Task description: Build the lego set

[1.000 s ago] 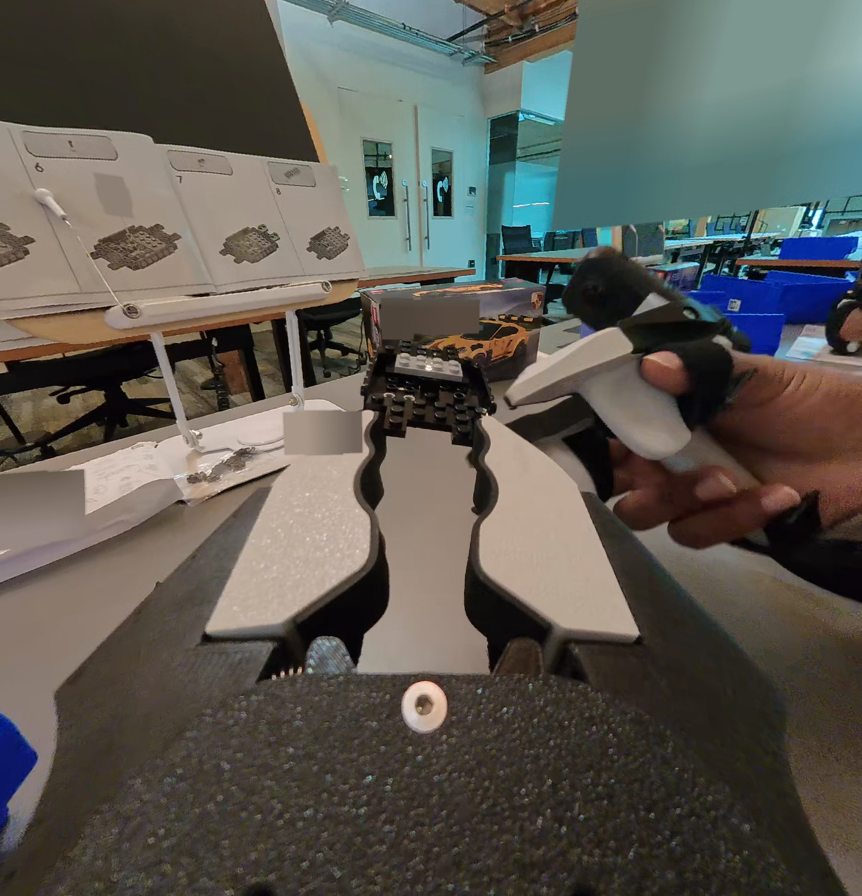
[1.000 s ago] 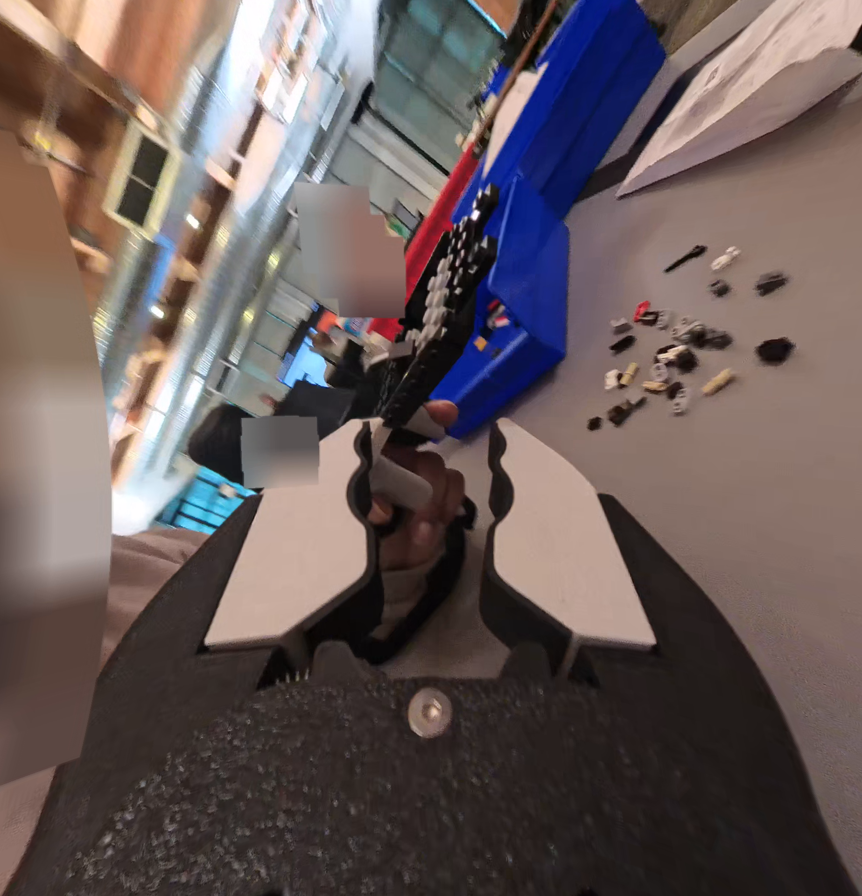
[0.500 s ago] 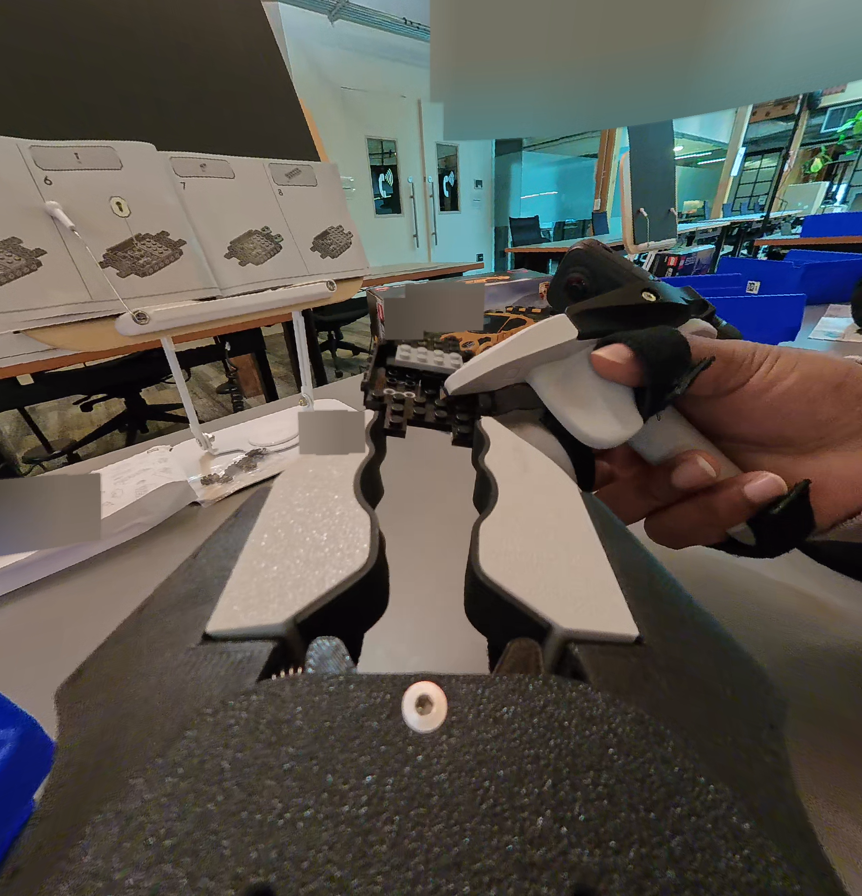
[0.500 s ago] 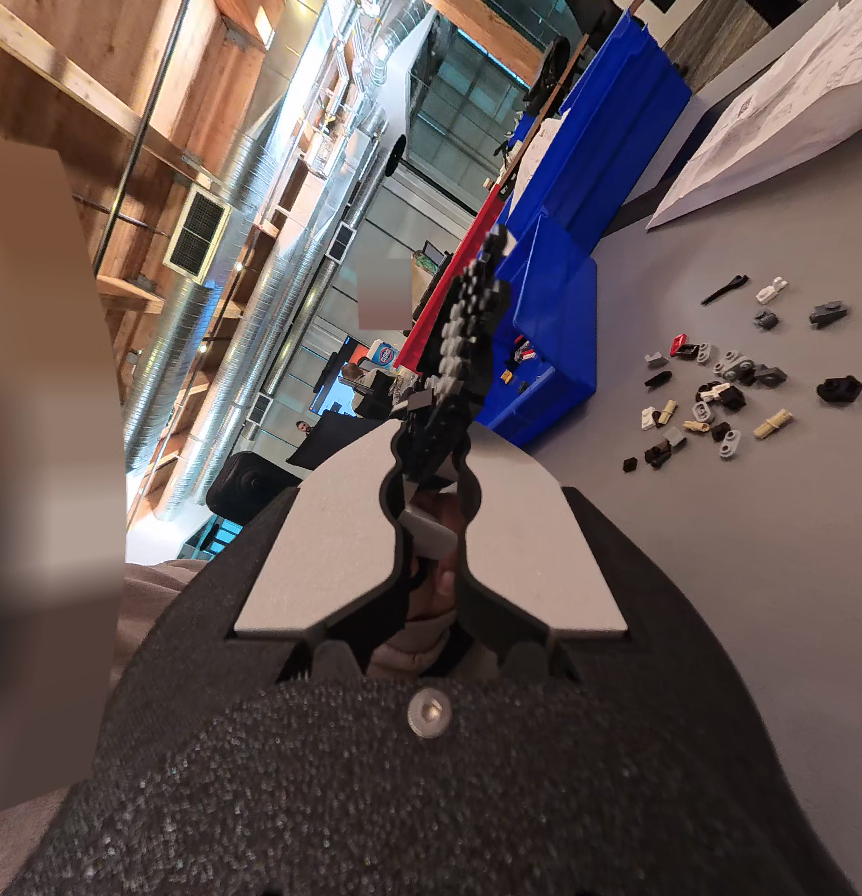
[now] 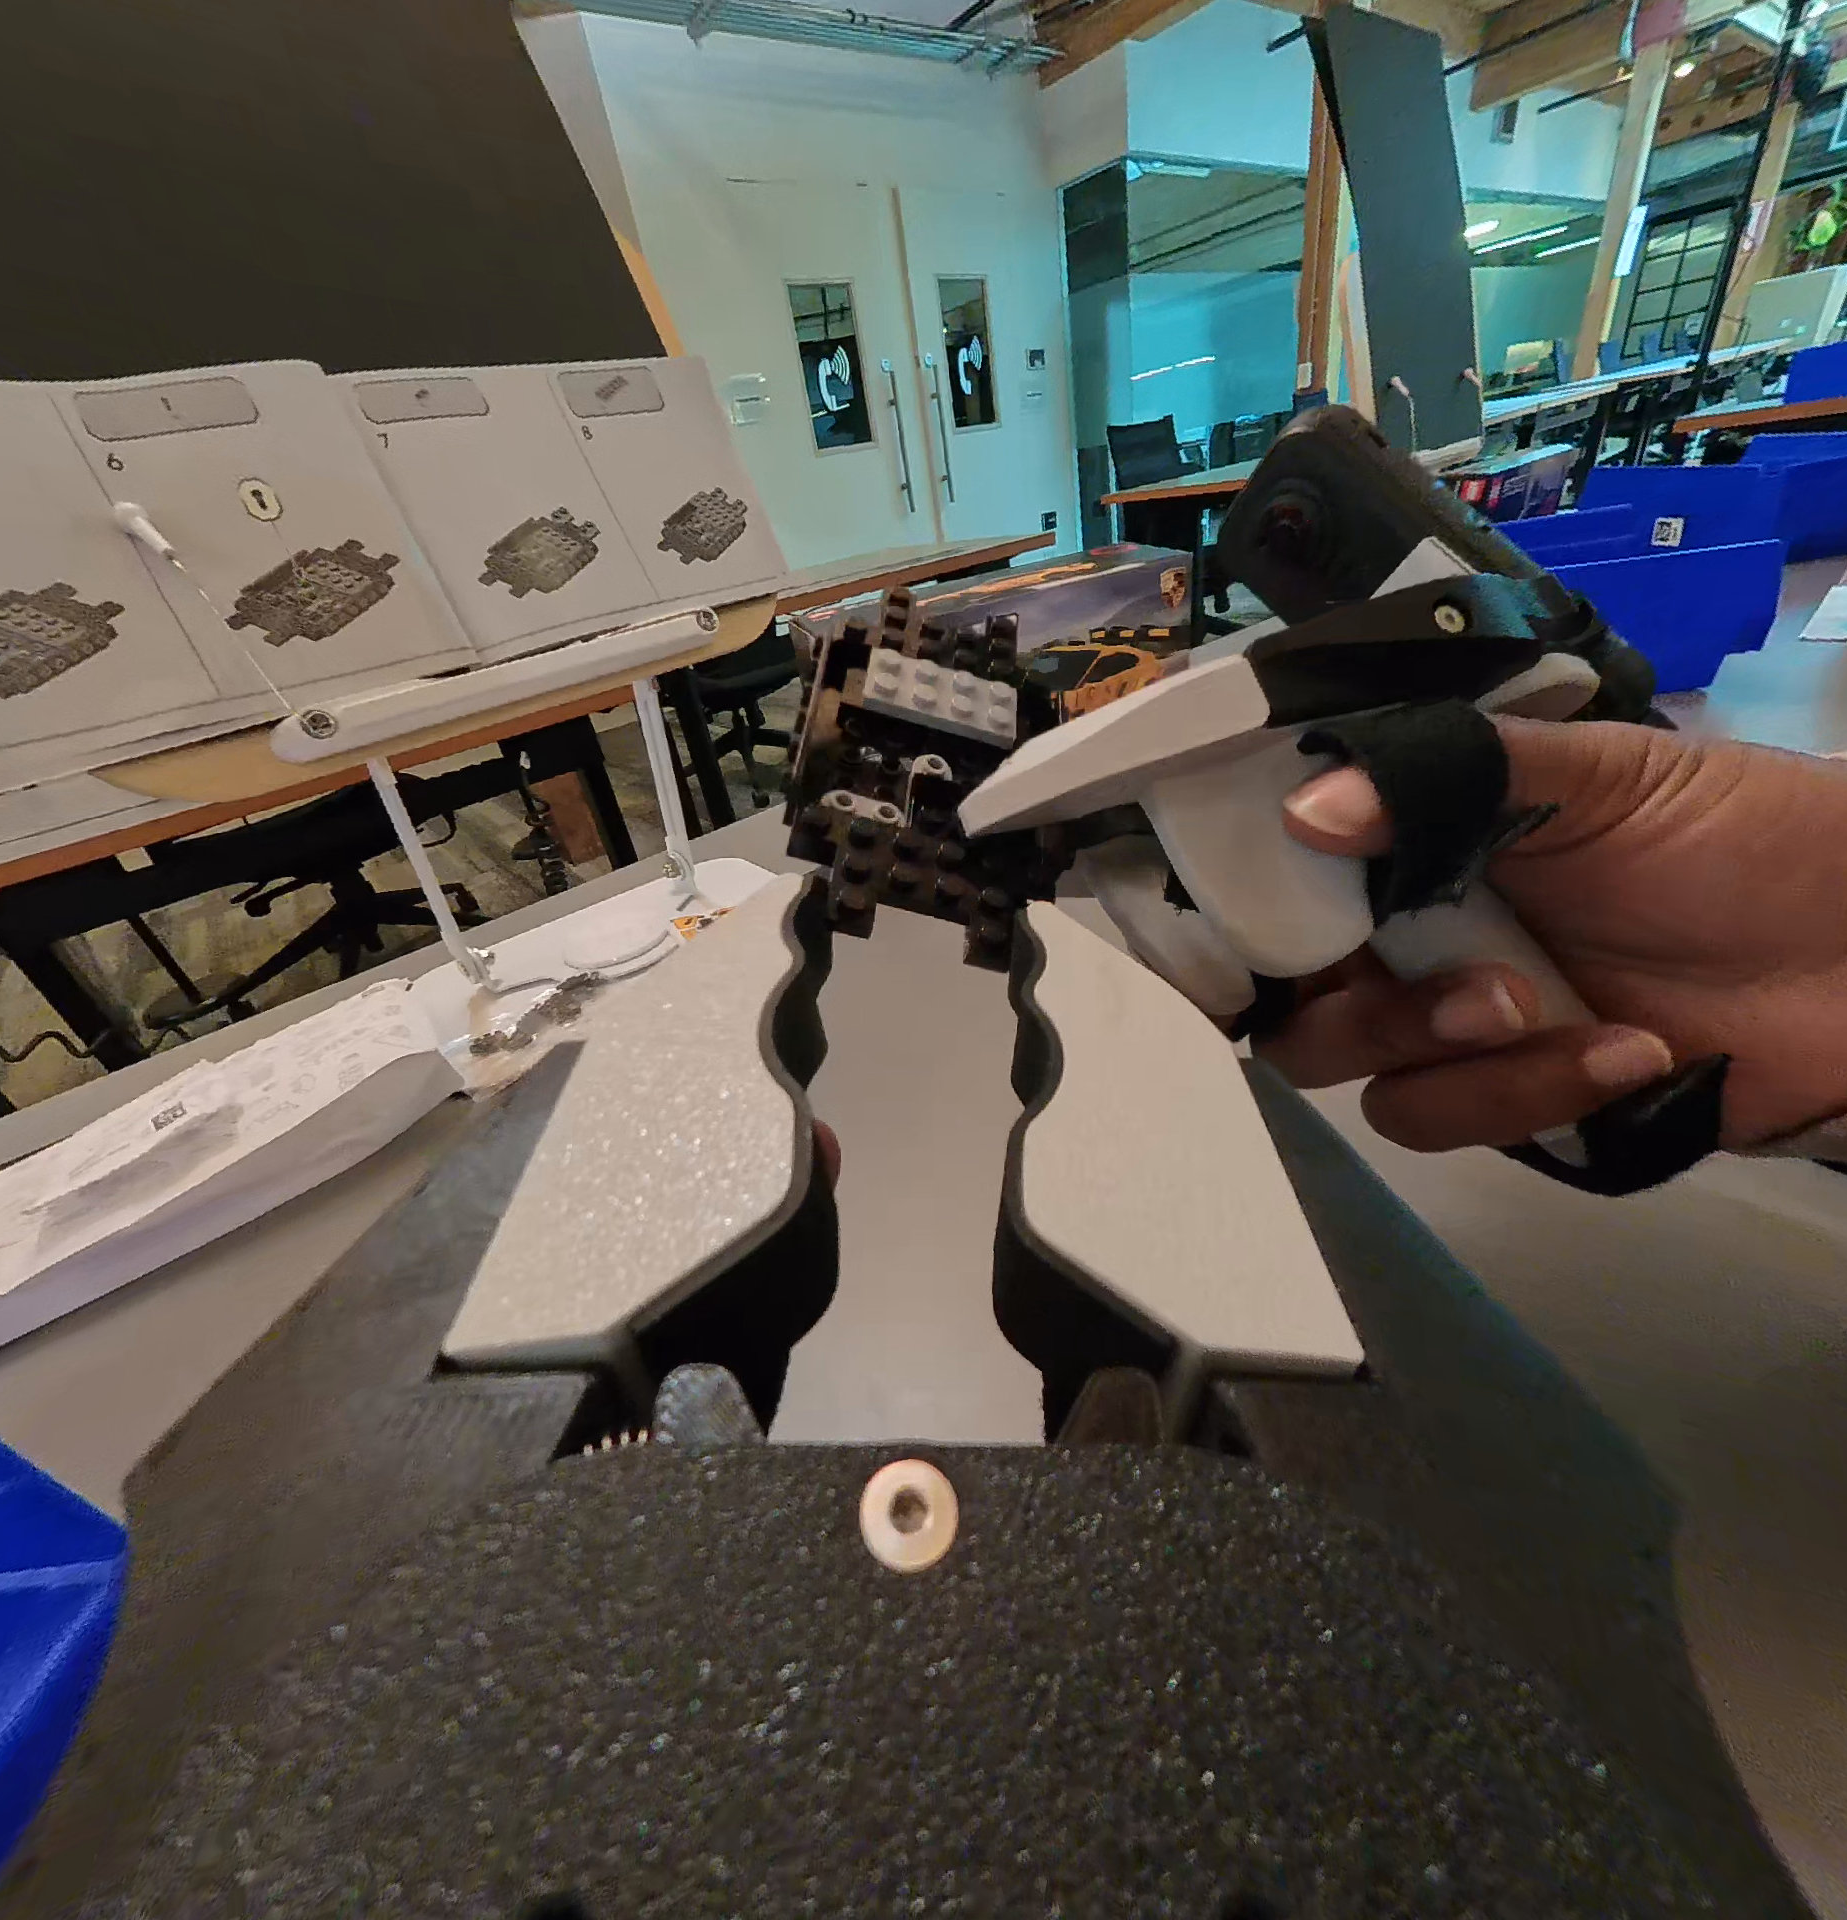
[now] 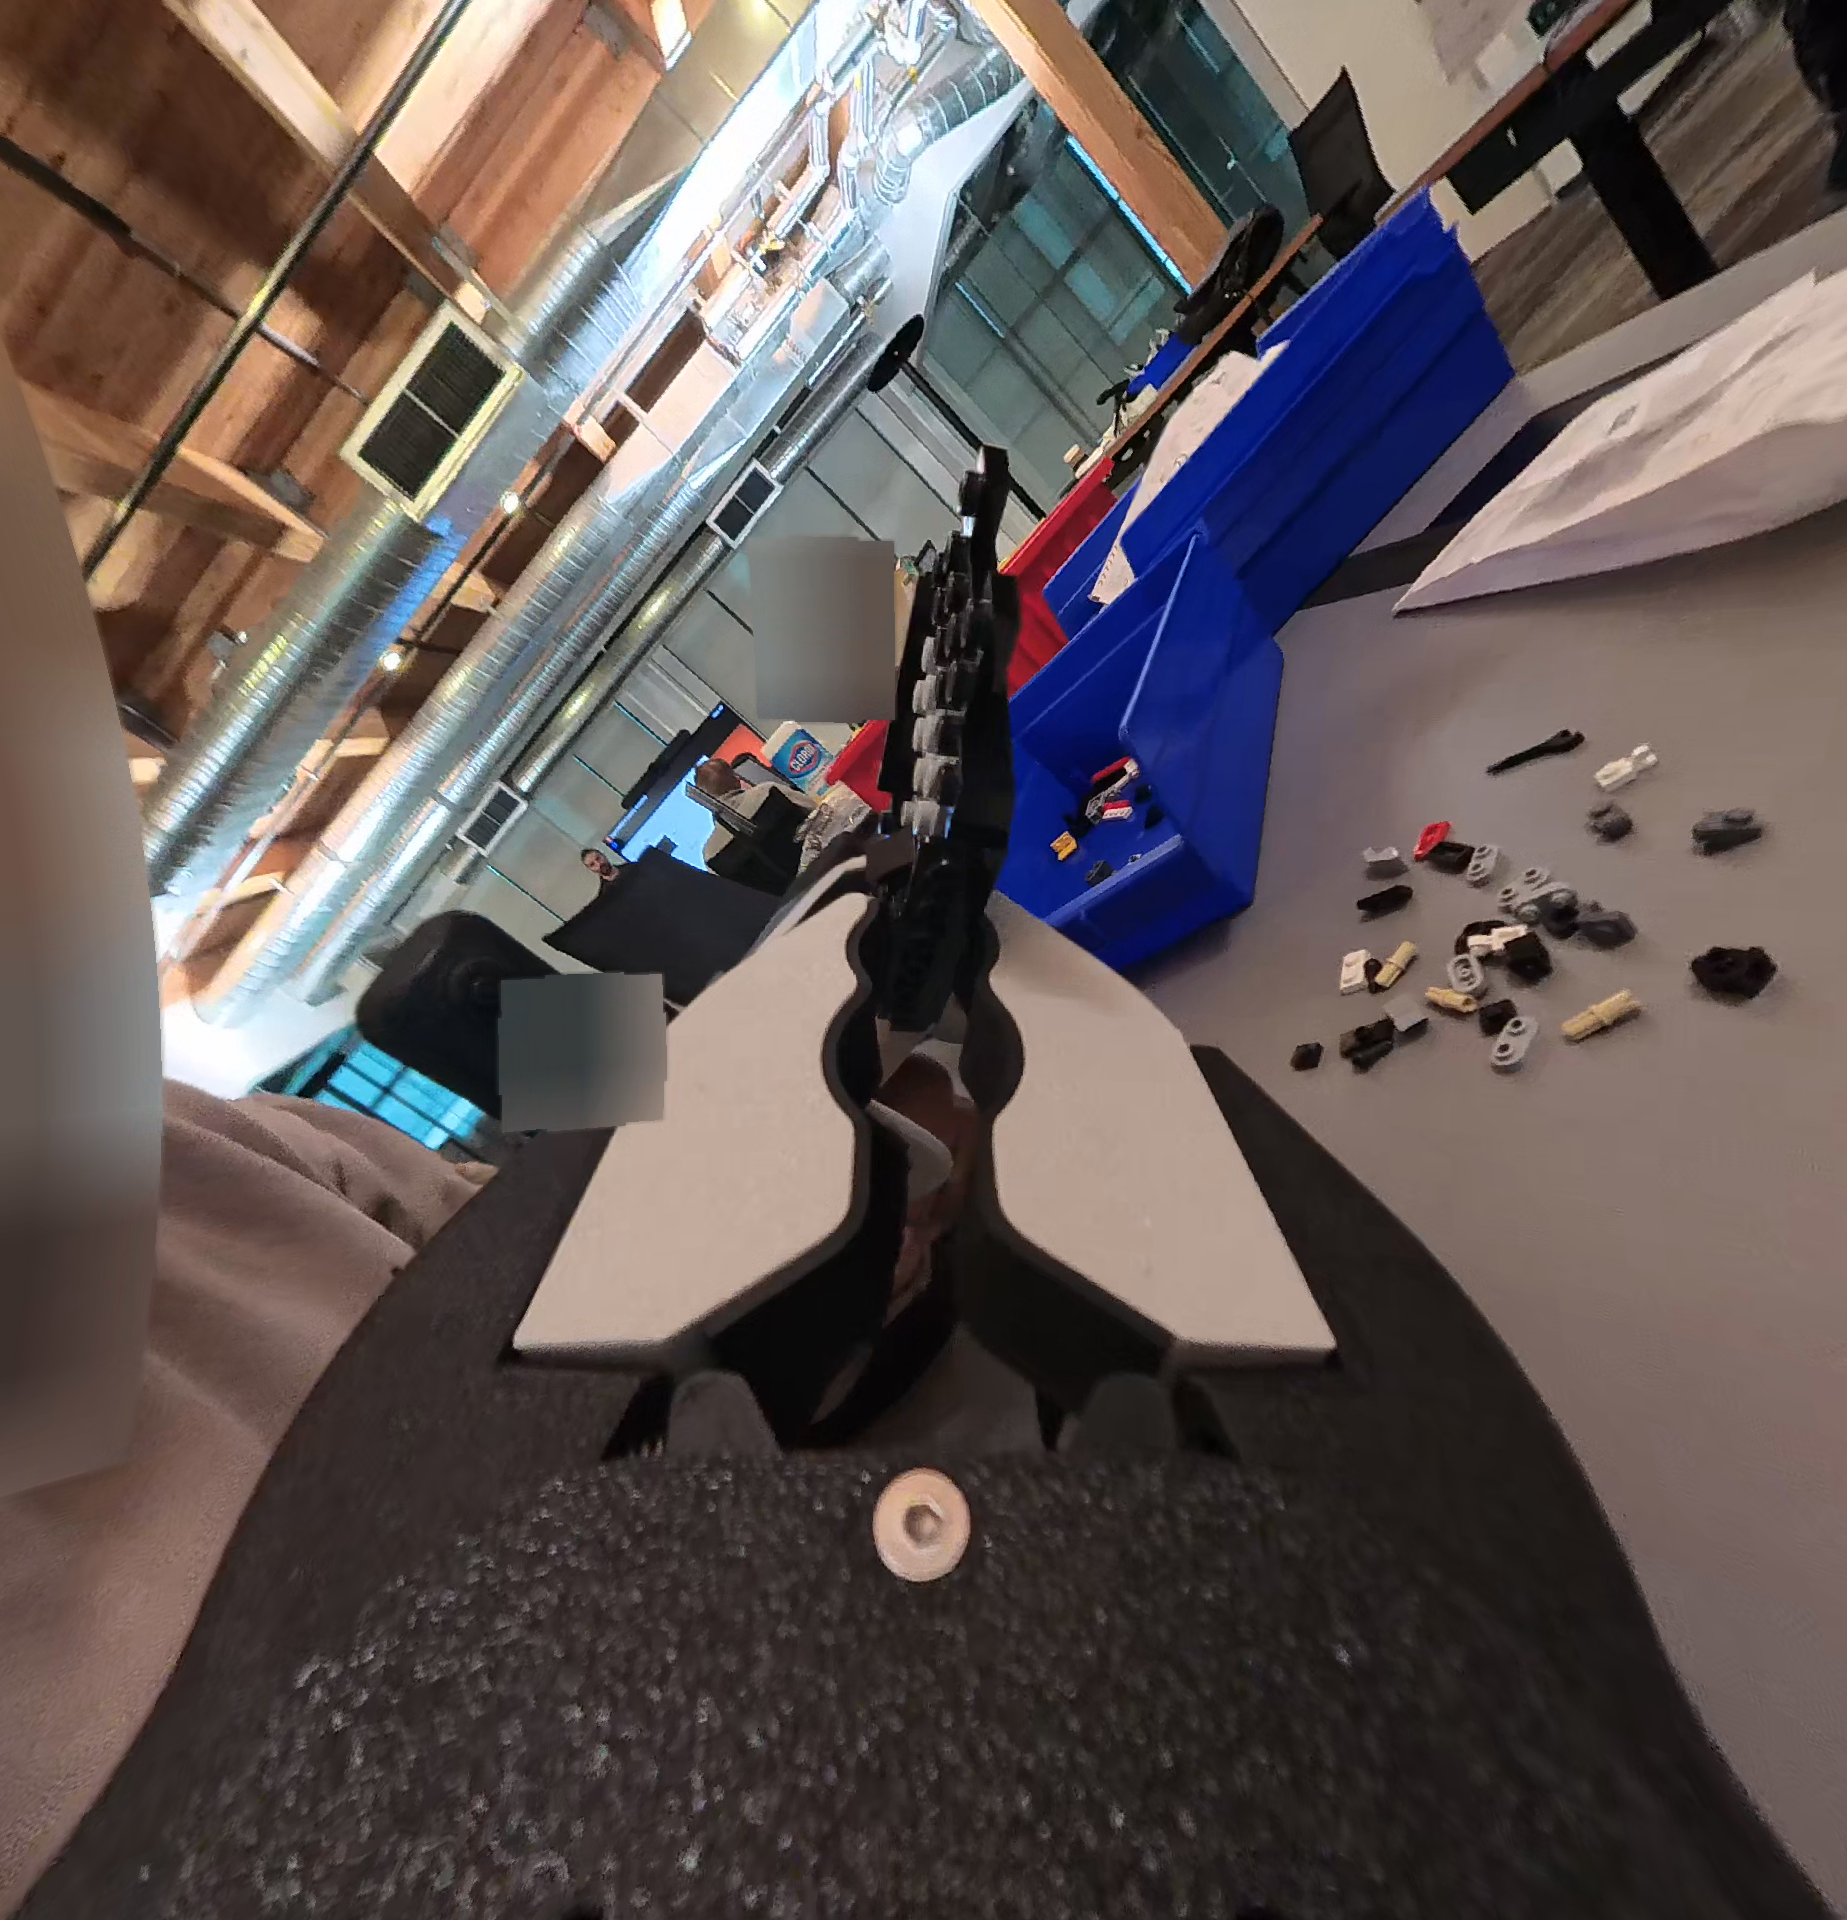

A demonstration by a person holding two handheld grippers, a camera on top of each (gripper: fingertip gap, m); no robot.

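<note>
The Lego assembly (image 5: pixel 914 800) is a black studded chassis with a light grey plate on top. It is tilted up above the grey table. Its lower edge sits between the tips of my left gripper (image 5: pixel 908 920), which is shut on it. My right gripper (image 5: pixel 976 826), held by a hand (image 5: pixel 1625 883), comes in from the right and pinches the assembly's right side. In the right wrist view the assembly (image 6: pixel 950 675) stands edge-on, and my right gripper (image 6: pixel 929 951) is shut on its lower end.
An open instruction booklet (image 5: pixel 379 540) stands on a white holder at the back left, above a white paper bag (image 5: pixel 171 1143). The Lego box (image 5: pixel 1095 613) lies behind the assembly. Loose small pieces (image 6: pixel 1501 935) lie on the table beside blue bins (image 6: pixel 1158 790). Both grippers' tips are close together, under 4 cm apart.
My right gripper was open a second ago. It has moved in and shut on the assembly. The assembly has tilted up from lying flat. My left gripper's opening has not changed.
</note>
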